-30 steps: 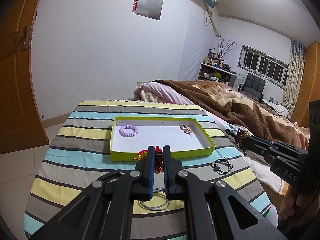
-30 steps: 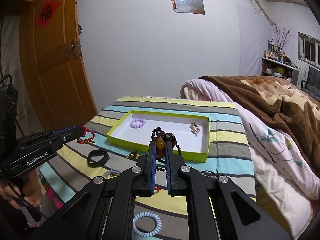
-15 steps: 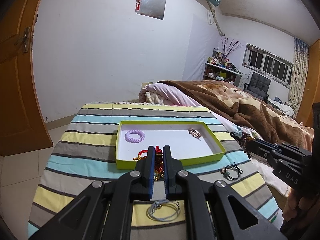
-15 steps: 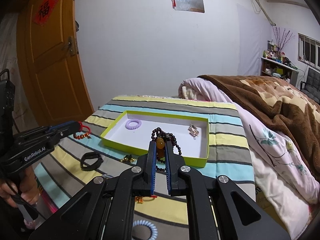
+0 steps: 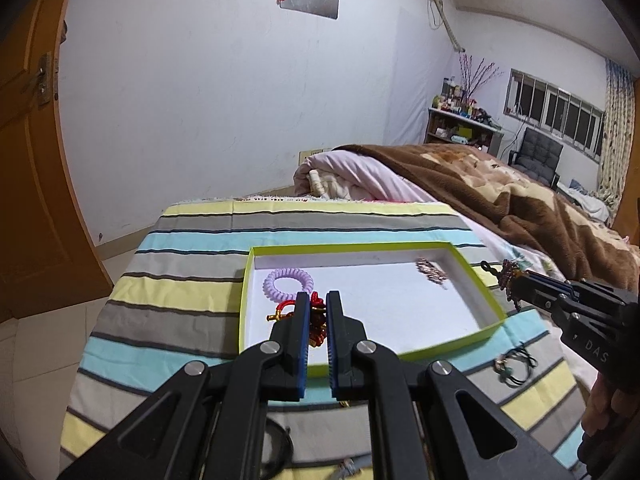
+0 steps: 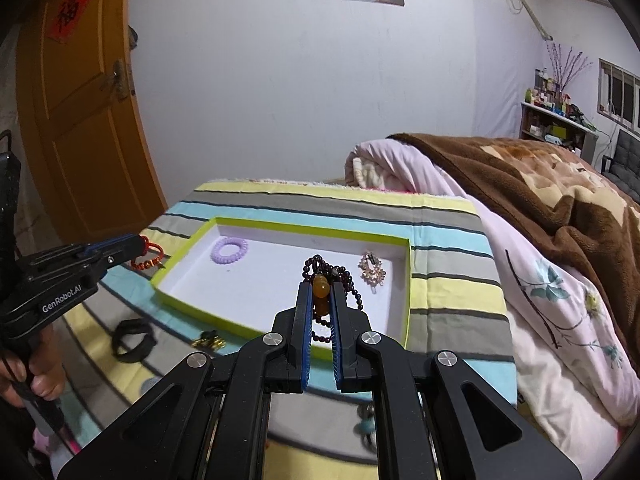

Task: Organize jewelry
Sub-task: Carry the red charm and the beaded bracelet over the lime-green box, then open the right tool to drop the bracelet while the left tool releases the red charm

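Observation:
A lime-green tray (image 5: 360, 246) with a white floor lies on the striped cloth. In it are a purple coil hair tie (image 5: 288, 282) and a gold brooch (image 5: 430, 272). My left gripper (image 5: 318, 300) is shut on a red bead bracelet (image 5: 316, 318) and hovers over the tray's near left part. My right gripper (image 6: 321, 288) is shut on a dark bead necklace (image 6: 352, 292) with an amber bead, over the near right part of the tray (image 6: 312, 228), close to the brooch (image 6: 373, 272). Each gripper also shows in the other's view, the right gripper (image 5: 520, 284) and the left gripper (image 6: 134, 246).
Loose on the cloth in front of the tray lie a black hair tie with a bead (image 5: 514, 368), a black band (image 6: 134, 338) and a small gold piece (image 6: 208, 340). A bed with a brown blanket (image 6: 540, 184) runs along the right. An orange door (image 6: 80, 120) stands at the left.
Both grippers have moved forward and a little down with their bead strings, from in front of the tray to over its near part. The tray looks larger and closer.

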`<state>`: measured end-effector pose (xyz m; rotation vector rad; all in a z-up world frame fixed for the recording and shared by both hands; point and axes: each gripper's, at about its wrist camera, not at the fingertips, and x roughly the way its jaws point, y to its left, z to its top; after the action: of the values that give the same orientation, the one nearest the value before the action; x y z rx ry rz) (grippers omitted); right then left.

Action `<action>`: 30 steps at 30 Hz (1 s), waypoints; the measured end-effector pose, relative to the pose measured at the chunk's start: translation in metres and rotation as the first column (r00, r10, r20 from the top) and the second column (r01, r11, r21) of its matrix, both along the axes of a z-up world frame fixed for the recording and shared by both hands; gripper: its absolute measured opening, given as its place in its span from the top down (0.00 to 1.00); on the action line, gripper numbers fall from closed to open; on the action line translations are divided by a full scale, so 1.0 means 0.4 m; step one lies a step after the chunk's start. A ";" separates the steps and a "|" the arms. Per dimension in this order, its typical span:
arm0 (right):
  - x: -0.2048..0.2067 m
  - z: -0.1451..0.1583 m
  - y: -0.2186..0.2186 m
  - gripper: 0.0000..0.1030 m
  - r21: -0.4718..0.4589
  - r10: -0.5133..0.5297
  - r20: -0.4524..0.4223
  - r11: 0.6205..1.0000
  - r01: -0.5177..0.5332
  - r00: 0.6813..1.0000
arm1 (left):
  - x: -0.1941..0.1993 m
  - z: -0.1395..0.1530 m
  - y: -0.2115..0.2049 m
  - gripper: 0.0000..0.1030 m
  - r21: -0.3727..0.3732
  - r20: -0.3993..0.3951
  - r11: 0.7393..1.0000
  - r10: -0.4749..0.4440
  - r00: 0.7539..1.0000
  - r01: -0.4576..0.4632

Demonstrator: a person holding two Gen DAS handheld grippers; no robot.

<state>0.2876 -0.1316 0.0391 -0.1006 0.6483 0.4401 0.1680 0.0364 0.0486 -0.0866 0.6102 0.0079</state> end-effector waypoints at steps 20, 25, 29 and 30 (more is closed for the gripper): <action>0.218 -0.174 0.032 0.92 -0.082 -0.039 -0.149 0.996 0.027 0.988 | 0.193 -0.149 0.038 0.92 0.011 -0.164 1.000 0.025 0.986 -0.023; 0.229 -0.182 0.031 0.92 -0.084 -0.039 -0.158 0.996 0.026 0.987 | 0.203 -0.168 0.043 0.92 -0.001 -0.194 1.000 0.025 0.981 -0.025; 0.233 -0.181 0.033 0.92 -0.085 -0.035 -0.166 0.996 0.021 0.986 | 0.206 -0.169 0.045 0.92 -0.009 -0.203 1.000 0.019 0.979 -0.021; 0.232 -0.181 0.034 0.92 -0.083 -0.031 -0.169 0.996 0.017 0.985 | 0.207 -0.171 0.046 0.92 -0.013 -0.206 1.000 0.019 0.978 -0.022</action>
<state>0.3806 -0.1179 -0.0333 -0.1334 0.8353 0.4015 0.2509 0.0548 -0.0197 -0.1072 0.8164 0.0327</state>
